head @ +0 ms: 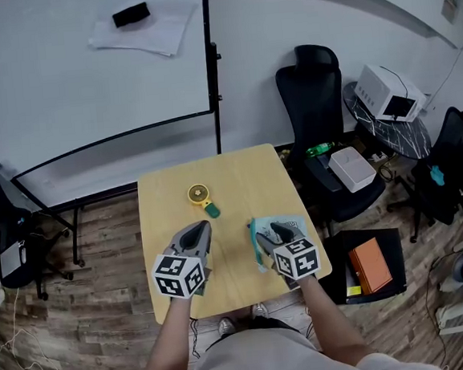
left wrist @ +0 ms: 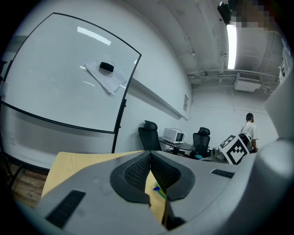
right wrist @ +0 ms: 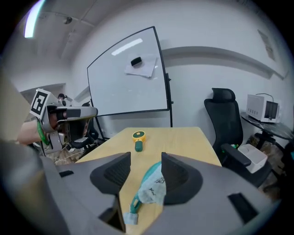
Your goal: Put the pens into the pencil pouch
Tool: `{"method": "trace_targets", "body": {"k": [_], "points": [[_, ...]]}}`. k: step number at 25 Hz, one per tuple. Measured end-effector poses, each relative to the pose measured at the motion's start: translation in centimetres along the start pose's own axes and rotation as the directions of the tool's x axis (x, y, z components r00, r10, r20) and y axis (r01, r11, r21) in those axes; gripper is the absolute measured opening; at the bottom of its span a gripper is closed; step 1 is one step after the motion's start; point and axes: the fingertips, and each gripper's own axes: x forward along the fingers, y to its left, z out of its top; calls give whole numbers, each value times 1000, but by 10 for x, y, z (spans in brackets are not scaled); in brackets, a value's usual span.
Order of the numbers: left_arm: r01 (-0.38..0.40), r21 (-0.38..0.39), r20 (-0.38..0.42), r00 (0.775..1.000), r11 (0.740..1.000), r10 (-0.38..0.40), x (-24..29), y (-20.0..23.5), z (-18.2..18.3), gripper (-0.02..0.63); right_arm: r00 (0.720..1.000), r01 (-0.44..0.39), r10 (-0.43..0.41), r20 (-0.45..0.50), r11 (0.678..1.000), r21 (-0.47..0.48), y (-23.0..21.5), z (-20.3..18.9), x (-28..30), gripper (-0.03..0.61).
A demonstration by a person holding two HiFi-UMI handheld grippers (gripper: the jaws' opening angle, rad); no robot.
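Left claw [head: 197,232] [left wrist: 149,159] is closed, pads together, nothing between them. It sits over the near left part of the tabletop [head: 231,176]. Low in its own view, a small green-blue bit shows below the pads, too small to name.

Right claw [head: 269,232] [right wrist: 142,161] has its jaws wide apart and grips nothing. The pencil pouch [head: 258,246] [right wrist: 151,187] lies flat on the tabletop's near right part, seen between the jaws. It is pale with teal edging. Its far side is cut off behind the right-hand jaw, so contact there can't be told. In the head view the claw covers much of it. Its opening isn't visible, so the contents can't be made out.

Further up the tabletop, apart from both claws, is a small yellow and green gadget [head: 202,198] [right wrist: 138,139]; what it is isn't clear.

On the floor right of the tabletop is a black box [head: 386,243] with an orange book-like thing [head: 370,265] in it. Beyond it, a black office chair [head: 311,80] has a white box [head: 351,168] on its seat. At the back, a whiteboard [head: 69,81] has a paper sheet [head: 149,30] and a black eraser [head: 131,14] stuck on it.
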Motion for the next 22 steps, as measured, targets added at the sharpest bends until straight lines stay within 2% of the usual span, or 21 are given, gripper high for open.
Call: {"method": "trace_targets", "body": {"k": [7,14,18,22], "points": [[-23,44,77,997,999,20,0,0,35,14,984,7,3,179,999,-52,-8,69,-13,190],[-121,133,196,976,984,93,-13,4,92,15,934,33,20,357,989,-141,-9,148,-42,184],[-166,166,245,962,972,122,-23,4,118,15,907,51,32,421,981,-185,-3,176,-58,184],[-187,185,269,954,965,133,-32,2,133,15,882,62,45,468,976,-209,3,194,-72,142]]}}
